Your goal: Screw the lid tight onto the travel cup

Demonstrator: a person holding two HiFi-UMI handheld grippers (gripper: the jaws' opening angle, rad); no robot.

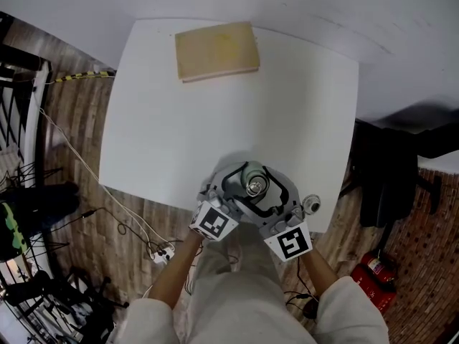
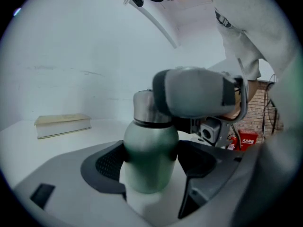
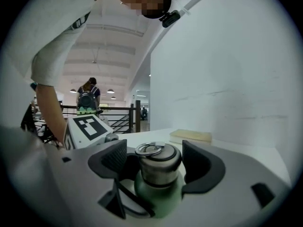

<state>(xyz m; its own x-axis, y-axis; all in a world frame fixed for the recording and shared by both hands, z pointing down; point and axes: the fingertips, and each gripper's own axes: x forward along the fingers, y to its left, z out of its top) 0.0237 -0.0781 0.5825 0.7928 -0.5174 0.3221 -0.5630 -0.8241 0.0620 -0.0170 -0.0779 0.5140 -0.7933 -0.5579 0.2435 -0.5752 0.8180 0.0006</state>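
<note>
Head view shows the white table [image 1: 215, 120] from above, and both forearms in pale sleeves [image 1: 344, 307] reach in from its near edge. The tools meet at one spot just inside that edge, each tipped slightly downward. A tan book [image 1: 217, 50] lies well beyond the tongs, near the far edge. The left gripper [image 2: 151, 160] is clenched on the green body of the travel cup [image 2: 150, 145], with a pad pressed on either side, and holds it upright on the table. The right gripper [image 3: 155, 162] reaches in higher up, its jaws spread about the steel lid [image 3: 158, 167]. A sliver of space shows beside the lid, so it looks released rather than gripping. The lid sits square on the cup's neck with its small ring [image 3: 150, 149] lying flat on top, so the threading seems well along. Whether it is fully tight cannot be judged. What probably remains is a fresh bite on the lid and a final twist while the left tool steadies the body.
</note>
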